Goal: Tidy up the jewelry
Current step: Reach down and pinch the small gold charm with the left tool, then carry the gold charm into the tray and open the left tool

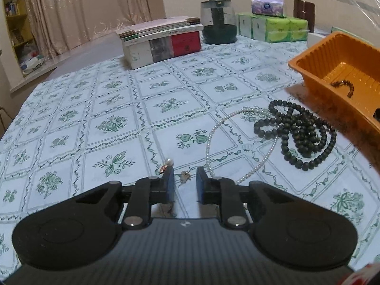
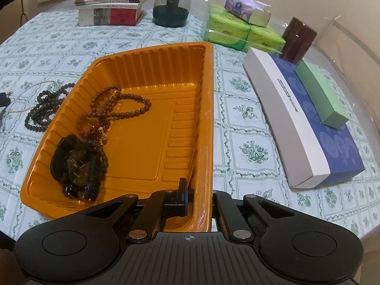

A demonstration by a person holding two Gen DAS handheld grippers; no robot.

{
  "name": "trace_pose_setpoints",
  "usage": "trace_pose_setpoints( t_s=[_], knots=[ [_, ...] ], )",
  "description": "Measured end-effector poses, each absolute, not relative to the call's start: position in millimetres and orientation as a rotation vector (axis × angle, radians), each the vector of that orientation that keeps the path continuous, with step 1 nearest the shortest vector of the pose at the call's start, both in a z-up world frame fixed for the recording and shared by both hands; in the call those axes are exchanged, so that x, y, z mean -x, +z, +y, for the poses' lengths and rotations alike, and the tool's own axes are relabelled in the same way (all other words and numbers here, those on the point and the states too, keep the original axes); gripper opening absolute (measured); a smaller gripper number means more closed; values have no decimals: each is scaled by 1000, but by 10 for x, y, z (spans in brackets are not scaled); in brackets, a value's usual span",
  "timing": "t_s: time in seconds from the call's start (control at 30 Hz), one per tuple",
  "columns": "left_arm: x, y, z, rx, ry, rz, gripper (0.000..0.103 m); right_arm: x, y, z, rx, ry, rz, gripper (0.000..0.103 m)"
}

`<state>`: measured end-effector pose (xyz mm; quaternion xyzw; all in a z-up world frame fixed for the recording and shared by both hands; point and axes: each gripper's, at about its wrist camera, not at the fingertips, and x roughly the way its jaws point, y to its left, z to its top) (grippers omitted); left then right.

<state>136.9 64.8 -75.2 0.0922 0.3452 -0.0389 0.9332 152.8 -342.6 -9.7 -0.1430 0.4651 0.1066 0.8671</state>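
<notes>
Your right gripper (image 2: 198,198) grips the near wall of the tray (image 2: 209,118), which holds brown beads (image 2: 114,111) and a watch (image 2: 78,166), while your released left gripper (image 1: 185,182) should close on the small trinket (image 1: 184,177) between its fingers.

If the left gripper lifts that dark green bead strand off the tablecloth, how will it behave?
The dark green bead strand lies in loose overlapping coils, so it is probably floppy and would trail down from a single grip point. It crosses the thin white pearl necklace, so lifting might drag that along. Its round beads look smooth and could slip between the open left gripper pads.
</notes>
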Motion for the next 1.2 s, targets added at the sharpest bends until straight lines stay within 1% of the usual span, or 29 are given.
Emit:
trace_pose_setpoints(
  t_s=[0.1,0.13,0.17,0.2,0.47,0.67,1.0,1.2],
  knots=[
    [-1399,-773,635,-201,-75,700,18,-1518,-99,-3424,293,222,973,4],
    [-1406,-775,636,-200,-78,702,16,-1514,-100,-3425,291,222,974,4],
    [-1410,-772,634,-197,-84,706,9,-1514,-101,-3423,291,222,974,4],
    [-1411,-767,626,-201,-87,710,8,-1513,-103,-3423,291,223,975,4],
    [-1259,-685,569,-193,-83,701,8,-1514,-111,-3419,286,219,974,4],
    [-1099,-505,444,-107,-130,676,8,-1503,-104,-3419,291,216,970,4],
    [-1008,-163,-288,-40,-342,605,8,-1500,-87,-3419,297,222,963,4],
    [-1002,-74,-739,-53,-460,581,8,-1504,-92,-3427,297,225,960,4]
  ],
)
